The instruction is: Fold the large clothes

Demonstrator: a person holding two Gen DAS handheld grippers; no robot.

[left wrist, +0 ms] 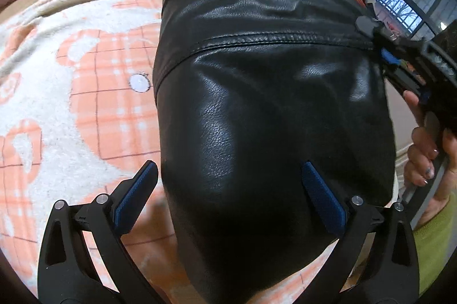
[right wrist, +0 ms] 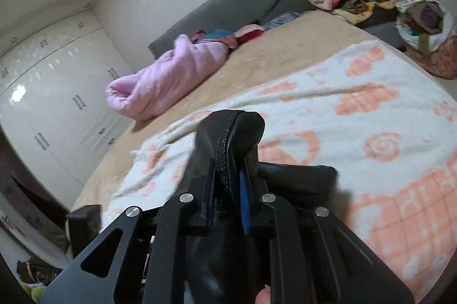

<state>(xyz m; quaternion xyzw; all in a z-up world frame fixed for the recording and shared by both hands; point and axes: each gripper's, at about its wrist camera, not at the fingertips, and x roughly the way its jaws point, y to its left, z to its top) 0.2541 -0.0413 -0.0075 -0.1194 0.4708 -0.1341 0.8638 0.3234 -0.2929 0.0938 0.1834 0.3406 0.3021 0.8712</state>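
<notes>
Leather garment (left wrist: 271,104) is lying on bed blanket (left wrist: 85,104); right hand-held gripper (right wrist: 228,178) is clamping its seam, left hand-held gripper (left wrist: 228,189) is hovering w/ fingers apart. Lift evenly, avoid dragging.

The leather garment (left wrist: 271,92) is glossy black with a stitched black seam. Under it the blanket (left wrist: 71,92) is cream with peach patches — some checked with thin brown lines. The bedsheet (right wrist: 257,58) is tan, the rolled quilt (right wrist: 165,81) pale pink, the gripper pads (left wrist: 322,198) blue — on black fingers.
</notes>
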